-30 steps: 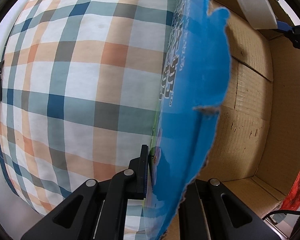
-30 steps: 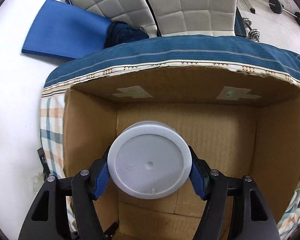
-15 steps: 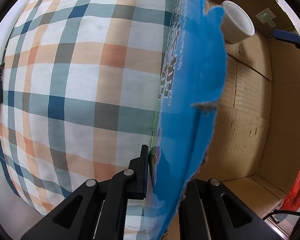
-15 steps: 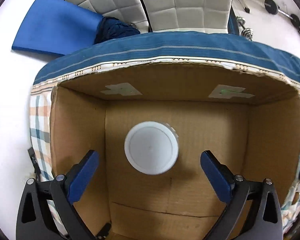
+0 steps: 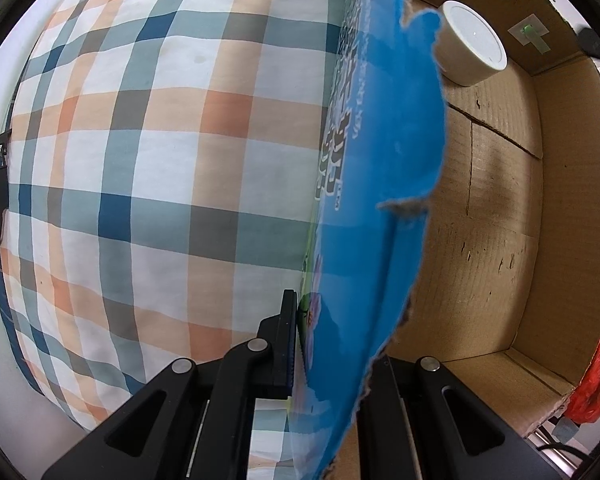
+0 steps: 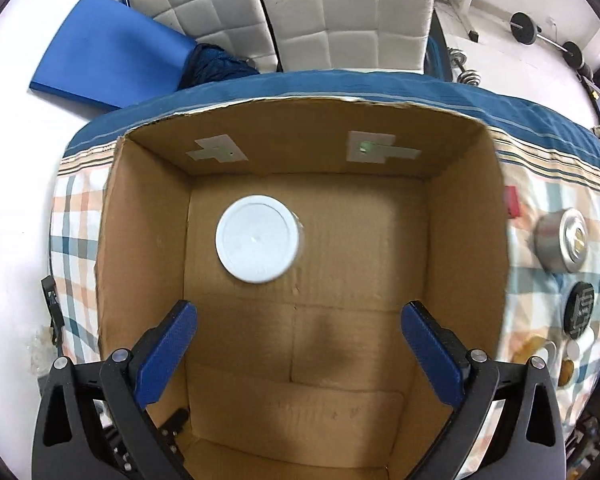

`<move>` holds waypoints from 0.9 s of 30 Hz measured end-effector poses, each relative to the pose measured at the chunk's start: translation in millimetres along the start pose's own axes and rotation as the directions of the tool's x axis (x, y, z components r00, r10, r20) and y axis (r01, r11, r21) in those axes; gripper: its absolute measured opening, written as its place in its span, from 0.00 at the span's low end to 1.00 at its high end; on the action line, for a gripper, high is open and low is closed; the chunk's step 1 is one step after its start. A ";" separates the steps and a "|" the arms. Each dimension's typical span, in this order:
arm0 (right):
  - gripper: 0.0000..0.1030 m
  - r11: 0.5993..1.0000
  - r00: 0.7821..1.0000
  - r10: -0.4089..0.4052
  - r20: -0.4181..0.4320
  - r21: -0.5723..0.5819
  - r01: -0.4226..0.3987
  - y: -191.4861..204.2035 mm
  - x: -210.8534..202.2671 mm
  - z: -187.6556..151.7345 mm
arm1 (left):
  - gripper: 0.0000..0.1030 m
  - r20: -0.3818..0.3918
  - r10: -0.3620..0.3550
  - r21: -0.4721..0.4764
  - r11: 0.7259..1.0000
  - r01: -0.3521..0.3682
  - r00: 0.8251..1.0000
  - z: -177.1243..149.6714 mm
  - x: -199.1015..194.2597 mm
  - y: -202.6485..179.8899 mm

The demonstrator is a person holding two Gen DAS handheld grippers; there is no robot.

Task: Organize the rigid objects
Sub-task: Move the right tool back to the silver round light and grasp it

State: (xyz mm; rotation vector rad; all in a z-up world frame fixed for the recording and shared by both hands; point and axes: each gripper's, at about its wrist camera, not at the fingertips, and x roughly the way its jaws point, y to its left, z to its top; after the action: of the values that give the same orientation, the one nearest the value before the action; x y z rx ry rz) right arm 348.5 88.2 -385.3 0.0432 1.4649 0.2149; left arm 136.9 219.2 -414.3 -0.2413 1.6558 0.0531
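Observation:
An open cardboard box (image 6: pixel 464 248) stands on a plaid cloth. A white lidded jar (image 6: pixel 258 238) stands on the box floor at the far left; it also shows in the left wrist view (image 5: pixel 470 46). My right gripper (image 6: pixel 298 332) is open and empty, above the box and nearer than the jar. My left gripper (image 5: pixel 332 344) is shut on the box's blue printed wall (image 5: pixel 380 160), one finger outside and one inside.
On the plaid cloth (image 5: pixel 140 160) right of the box lie a silver tin (image 6: pixel 564 246), a black round lid (image 6: pixel 579 309) and small pieces. Behind are white padded chairs (image 6: pixel 340 12), a blue mat (image 6: pixel 104 56) and dumbbells (image 6: pixel 548 36). A red bag (image 5: pixel 594 380) lies by the box corner.
My right gripper opened and let go of the white jar, which now stands in the box. It then drew back and up. My left gripper has held the box wall throughout.

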 end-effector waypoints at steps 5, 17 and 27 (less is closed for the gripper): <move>1.00 0.999 0.999 0.038 0.033 0.030 -0.039 -20.1 -27.4 -20.0 | 0.06 0.000 0.002 -0.002 1.000 -0.002 1.000 -1.0 2.1 -1.2; 1.00 0.953 0.959 -0.076 0.274 0.302 -0.010 -166.8 -81.8 -74.6 | 0.06 0.010 -0.004 -0.018 1.000 0.005 1.000 -5.4 1.6 6.1; 1.00 0.757 0.964 -0.037 0.262 0.637 -0.144 -311.2 -28.7 -76.4 | 0.06 0.014 -0.007 -0.027 1.000 0.008 1.000 -5.6 0.0 11.2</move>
State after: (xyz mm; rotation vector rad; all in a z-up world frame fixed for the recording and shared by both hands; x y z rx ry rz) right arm 307.1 -229.4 -415.2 0.6669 1.2105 -0.2658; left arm 129.3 229.2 -414.9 -0.2671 1.6409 0.0713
